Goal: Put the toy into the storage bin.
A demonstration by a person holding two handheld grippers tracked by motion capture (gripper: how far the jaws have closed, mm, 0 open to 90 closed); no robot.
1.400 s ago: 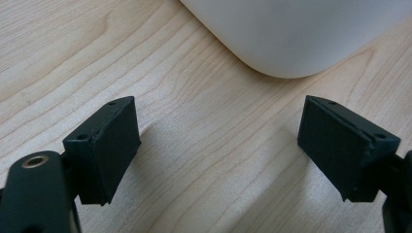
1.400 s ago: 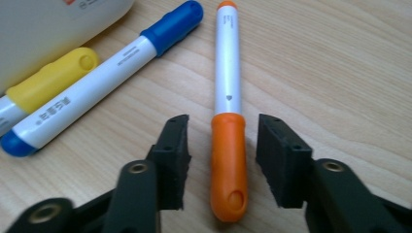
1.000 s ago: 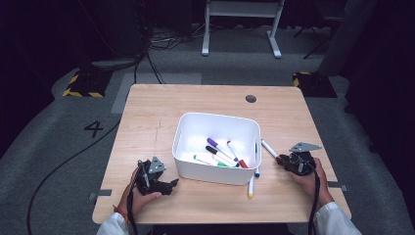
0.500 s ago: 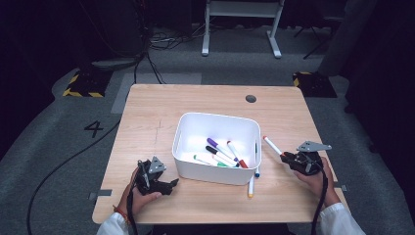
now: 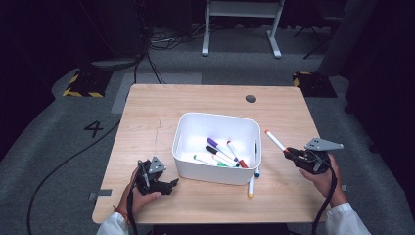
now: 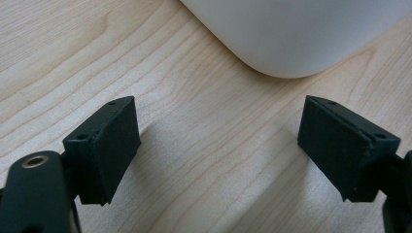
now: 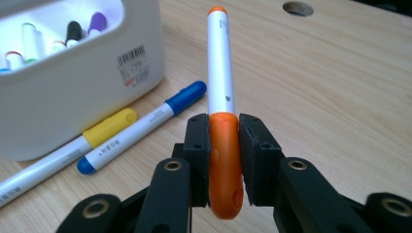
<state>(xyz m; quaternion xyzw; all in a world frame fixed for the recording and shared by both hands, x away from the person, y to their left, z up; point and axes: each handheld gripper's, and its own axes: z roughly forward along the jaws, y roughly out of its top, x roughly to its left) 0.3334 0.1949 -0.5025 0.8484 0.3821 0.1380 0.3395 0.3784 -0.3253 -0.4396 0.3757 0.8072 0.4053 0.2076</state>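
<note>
orange marker clamped at right, left jaws wide apart

in the high view the right gripper (image 5: 288,152) sits at the right of the frame, off the bin's (image 5: 182,142) right side. its jaws are closed on the cap of an orange marker (image 5: 274,140), whose white barrel slants up and to the left toward the bin's right wall without touching it. in the right gripper view the orange cap is pinched between both pads and the barrel points up the middle of the frame.

the left gripper (image 5: 170,185) is at the lower left, resting on the table (image 5: 147,112) near the bin's lower left corner. in the left gripper view its jaws stand far apart with nothing between them, bare wood below and the bin's rounded corner at the top.

the bin lies mid-frame and holds several markers, purple, black, red and green among them. a yellow marker (image 5: 250,186) and a blue marker (image 5: 256,169) lie on the table against the bin's lower right corner.
</note>
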